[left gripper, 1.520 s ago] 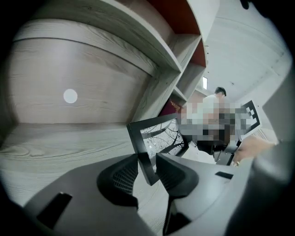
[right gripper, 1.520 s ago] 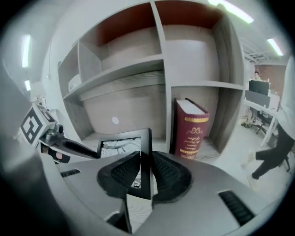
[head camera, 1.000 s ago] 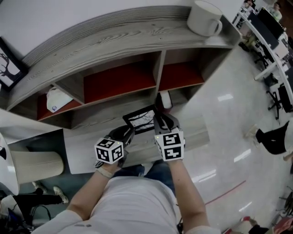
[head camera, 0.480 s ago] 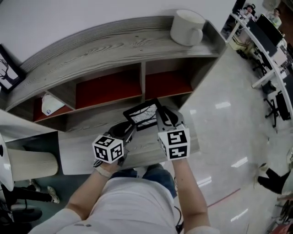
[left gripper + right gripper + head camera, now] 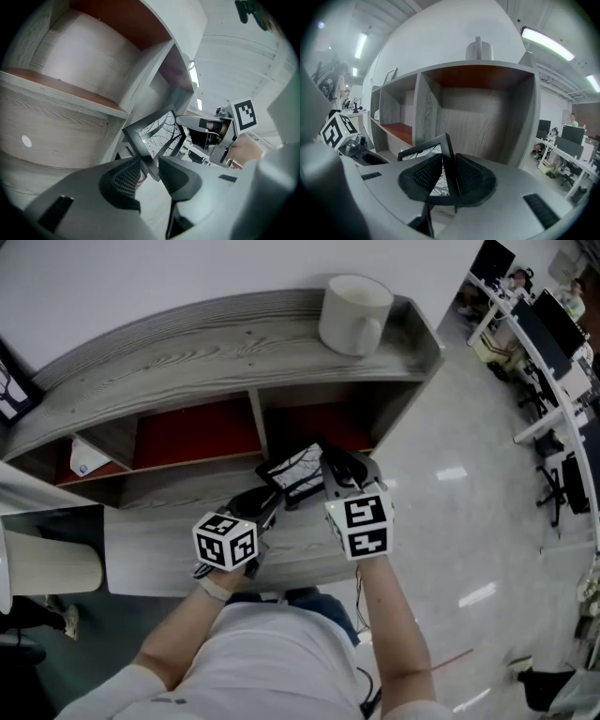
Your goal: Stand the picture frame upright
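A black picture frame (image 5: 294, 471) with a tree drawing hangs tilted in front of the shelf's right compartment, above the lower ledge. My left gripper (image 5: 270, 504) is shut on its near left corner; in the left gripper view the frame (image 5: 152, 135) sticks up from between the jaws (image 5: 149, 169). On the frame's right edge my right gripper (image 5: 330, 468) is shut. The right gripper view shows that edge (image 5: 446, 154) pinched between both pads (image 5: 425, 174), with the printed face turned left.
The grey wood shelf unit (image 5: 187, 343) has red-backed compartments. A large white mug (image 5: 354, 313) stands on its top at right, and another framed picture (image 5: 11, 381) at far left. A white object (image 5: 84, 457) lies in the left compartment. Office desks and chairs (image 5: 553, 352) stand at right.
Both grippers have risen and moved to the right along the shelf, carrying the frame between them. The frame now sits higher against the right compartment.
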A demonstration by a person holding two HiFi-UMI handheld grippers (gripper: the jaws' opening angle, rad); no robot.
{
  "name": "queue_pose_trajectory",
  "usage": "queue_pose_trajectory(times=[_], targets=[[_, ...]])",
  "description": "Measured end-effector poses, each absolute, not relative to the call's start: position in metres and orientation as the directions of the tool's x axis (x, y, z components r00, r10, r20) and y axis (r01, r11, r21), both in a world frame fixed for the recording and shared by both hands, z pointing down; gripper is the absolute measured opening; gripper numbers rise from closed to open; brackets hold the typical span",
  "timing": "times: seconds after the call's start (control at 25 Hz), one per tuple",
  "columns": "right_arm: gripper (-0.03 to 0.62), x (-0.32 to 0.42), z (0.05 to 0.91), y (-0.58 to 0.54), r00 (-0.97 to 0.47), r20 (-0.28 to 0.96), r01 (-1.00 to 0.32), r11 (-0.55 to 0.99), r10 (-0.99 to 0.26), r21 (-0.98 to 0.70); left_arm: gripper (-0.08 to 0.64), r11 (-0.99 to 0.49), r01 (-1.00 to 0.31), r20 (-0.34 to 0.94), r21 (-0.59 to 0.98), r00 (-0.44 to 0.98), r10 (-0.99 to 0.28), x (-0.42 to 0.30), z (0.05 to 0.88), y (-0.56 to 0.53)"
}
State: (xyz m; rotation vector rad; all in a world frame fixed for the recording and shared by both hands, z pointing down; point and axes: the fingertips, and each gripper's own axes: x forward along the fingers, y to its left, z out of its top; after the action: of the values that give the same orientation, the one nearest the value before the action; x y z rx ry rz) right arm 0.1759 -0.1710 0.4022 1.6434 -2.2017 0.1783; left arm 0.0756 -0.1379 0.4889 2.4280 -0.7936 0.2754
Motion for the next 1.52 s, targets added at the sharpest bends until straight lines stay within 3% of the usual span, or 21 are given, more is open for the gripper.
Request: queue_pose_trajectory(times=[1.08, 1.52], targets=[[0.097, 0.183, 0.387, -0.258, -0.387, 0.418, -0.819, 0.515, -0.821, 0.253, 0.128, -0.51, -0.649, 0.331, 0.564, 0.744, -0.581, 0.136, 0.503, -0.187], [0.1, 0.181, 0.394, -0.293, -0.421, 0.411, -0.804, 0.542, -0.808, 0.242, 0.083, -0.501, -0.638, 0.292, 0.584, 0.742, -0.604, 0.147, 0.502, -0.198]])
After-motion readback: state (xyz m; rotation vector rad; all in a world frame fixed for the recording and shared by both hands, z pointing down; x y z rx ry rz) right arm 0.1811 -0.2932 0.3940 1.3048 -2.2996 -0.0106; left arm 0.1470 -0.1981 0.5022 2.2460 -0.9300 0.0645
